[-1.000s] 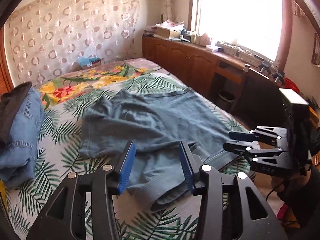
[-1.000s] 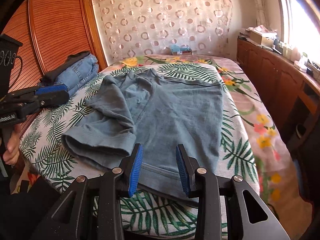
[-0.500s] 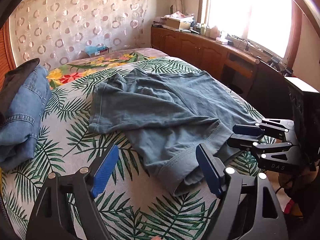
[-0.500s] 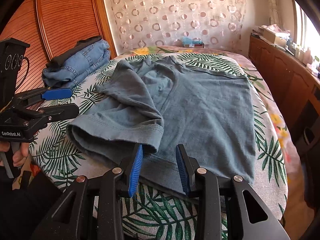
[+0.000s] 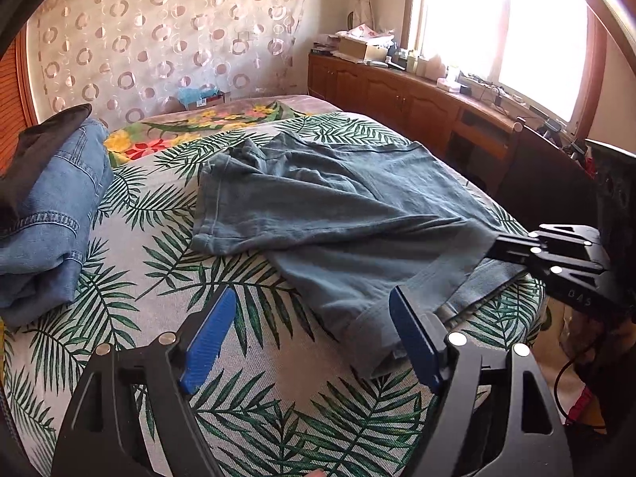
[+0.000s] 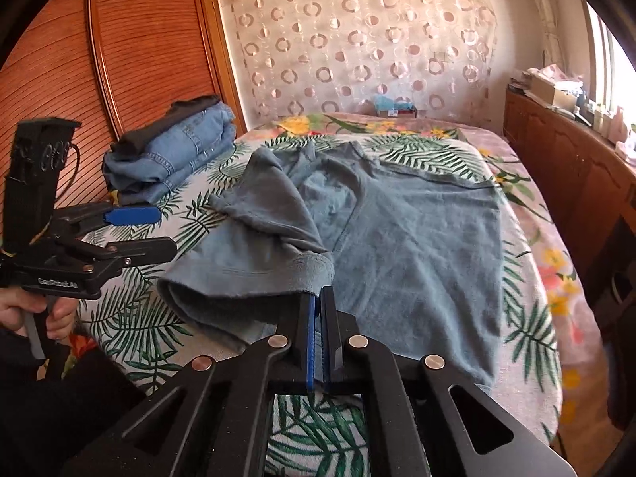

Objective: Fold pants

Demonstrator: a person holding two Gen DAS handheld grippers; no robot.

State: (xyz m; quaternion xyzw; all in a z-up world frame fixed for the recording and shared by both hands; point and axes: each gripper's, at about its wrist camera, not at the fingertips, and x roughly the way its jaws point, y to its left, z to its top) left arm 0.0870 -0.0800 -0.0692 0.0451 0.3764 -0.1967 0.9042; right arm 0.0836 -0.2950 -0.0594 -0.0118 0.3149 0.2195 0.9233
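Note:
Grey-blue pants (image 5: 338, 214) lie on the leaf-print bed, one leg folded over the other. In the right wrist view the pants (image 6: 397, 238) fill the middle. My right gripper (image 6: 318, 302) is shut on the hem of the top leg near the bed's front edge; it shows in the left wrist view (image 5: 497, 248) pinching that cloth. My left gripper (image 5: 310, 314) is open wide and empty, just above the bed to the left of the leg end. It shows in the right wrist view (image 6: 159, 230), left of the pants.
A stack of folded jeans with a dark garment on top (image 5: 43, 206) sits at the bed's left side (image 6: 175, 151). A wooden cabinet (image 5: 417, 107) runs along the right under the window. A wooden wardrobe (image 6: 119, 51) stands on the left.
My right gripper has shut on the hem of the top pant leg. My left gripper has opened wider and drawn back to the left of the leg.

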